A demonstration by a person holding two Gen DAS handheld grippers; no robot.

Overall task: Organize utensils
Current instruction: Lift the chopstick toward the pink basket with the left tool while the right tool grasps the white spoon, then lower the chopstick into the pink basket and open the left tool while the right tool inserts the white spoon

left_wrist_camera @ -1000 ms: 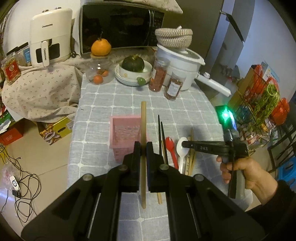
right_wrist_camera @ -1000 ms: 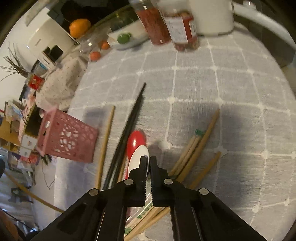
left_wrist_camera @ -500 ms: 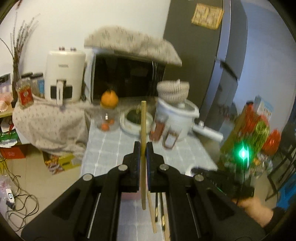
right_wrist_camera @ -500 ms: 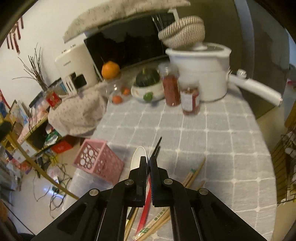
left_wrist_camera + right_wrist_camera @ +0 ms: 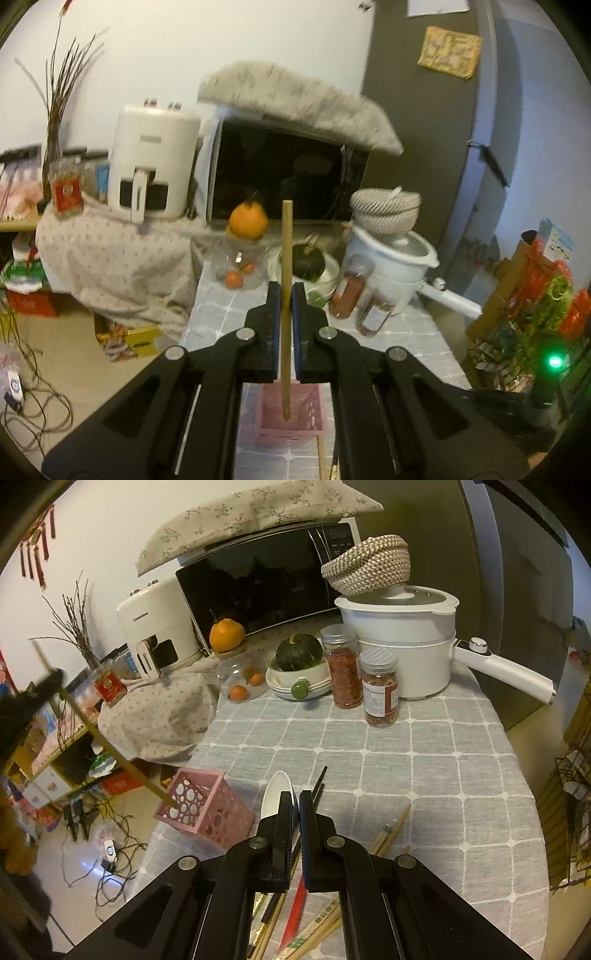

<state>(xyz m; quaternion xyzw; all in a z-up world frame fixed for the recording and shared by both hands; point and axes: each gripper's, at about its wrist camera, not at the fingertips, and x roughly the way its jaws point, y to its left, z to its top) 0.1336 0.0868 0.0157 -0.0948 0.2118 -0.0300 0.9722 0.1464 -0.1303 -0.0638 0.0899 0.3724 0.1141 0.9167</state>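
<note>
The left tool (image 5: pixel 284 306) is clamped on a wooden chopstick (image 5: pixel 286 280), long axis near upright, its lower tip right over the pink basket (image 5: pixel 291 413) at the frame's bottom. The right tool (image 5: pixel 294 812) is clenched on a white spoon (image 5: pixel 275 790), basket just lower left on the tabletop (image 5: pixel 424 760). Air fryer lettering can't really be read.

The white air fryer (image 5: pixel 159 627), left of the microwave (image 5: pixel 266 579), bears a small brand word on its body and again on its handle; it looks like "Changhong", though the letters are too small to be sure. The jar labels and the wrapped chopsticks' print in front of the microwave are unreadable.
</note>
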